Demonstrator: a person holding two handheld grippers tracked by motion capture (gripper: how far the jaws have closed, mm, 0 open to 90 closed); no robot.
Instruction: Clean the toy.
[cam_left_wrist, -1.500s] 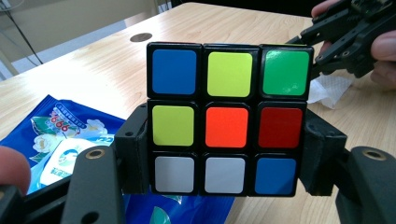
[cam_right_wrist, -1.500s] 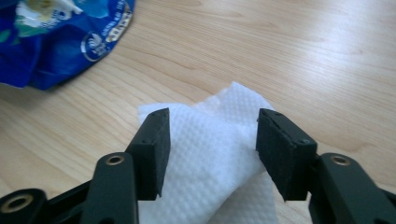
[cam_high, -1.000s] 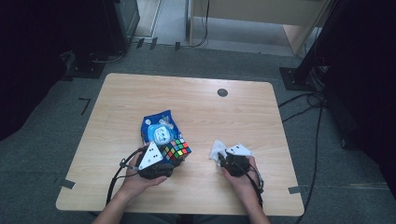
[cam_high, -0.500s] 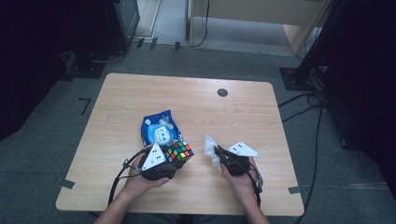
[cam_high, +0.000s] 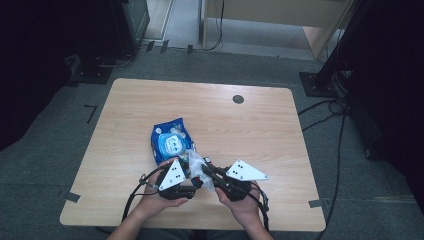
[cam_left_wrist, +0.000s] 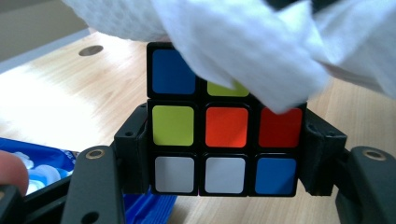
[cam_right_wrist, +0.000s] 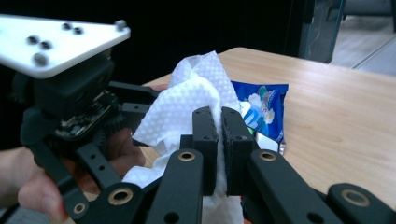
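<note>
Wooden table (cam_high: 260, 125), blue wipes packet (cam_high: 171, 140)

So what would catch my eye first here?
Probably the colourful puzzle cube clamped in the left gripper near the table's front edge. The right gripper pinches a white wipe and drapes it over the cube; a blue wipes packet lies just behind.

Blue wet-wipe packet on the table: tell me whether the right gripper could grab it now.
Probably not: the right gripper is shut on a white wipe, so the blue wet-wipe packet stays out of reach.
</note>
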